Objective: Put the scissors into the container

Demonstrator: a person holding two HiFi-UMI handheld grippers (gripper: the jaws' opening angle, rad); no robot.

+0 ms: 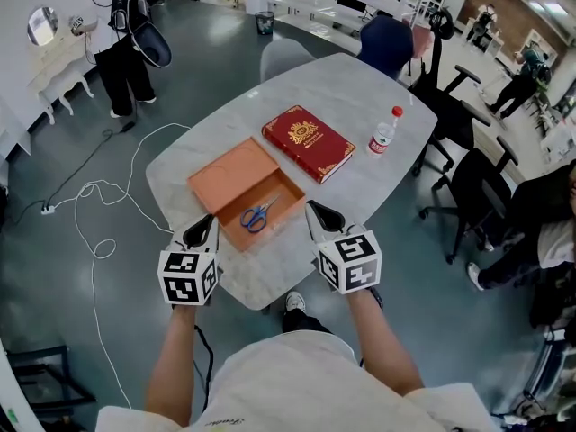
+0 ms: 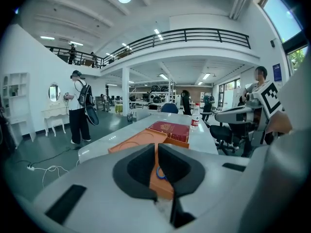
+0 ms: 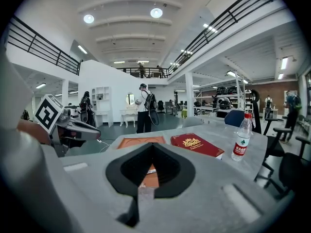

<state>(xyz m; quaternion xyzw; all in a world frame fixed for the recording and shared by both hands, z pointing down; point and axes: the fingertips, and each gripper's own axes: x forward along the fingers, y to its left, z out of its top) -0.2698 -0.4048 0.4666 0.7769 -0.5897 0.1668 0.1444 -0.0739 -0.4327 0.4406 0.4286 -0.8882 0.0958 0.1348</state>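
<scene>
- Blue plastic loops and bare steel blades: the scissors (image 1: 259, 214) lie flat on the floor of the orange container (image 1: 281, 194), toward its near end. Its lid (image 1: 232, 171) is folded open on the far-left side.
- By how things lie, I judge the job done. The scissors are inside the walls and not resting on the rim.
- My left gripper (image 1: 203, 230) hangs at the table's (image 1: 360, 88) near edge, just short of the container's near-left side. Its pads are pressed together and pinch nothing. In the left gripper view, only a thin orange slit and a bit of blue handle (image 2: 159, 174) show past them.
- My right gripper (image 1: 320, 216) sits just beside the container's near-right side. Its tips are closed on each other and it carries nothing.
- I expect the scissors to be light and stiff, with no give anywhere. The blades should be smooth and slippery, while the handles should offer more friction.
- They lie low and thin against the box floor, so a pinch from straight above has little to bite on.
- If I had to lift them again, I would grip across the pivot where the blades meet the handles, or across one handle loop. I would avoid the blade tips, which could slide out or swing open.
- The red book (image 1: 308, 142) and the water bottle (image 1: 384, 133) stand well clear, farther back on the table.
</scene>
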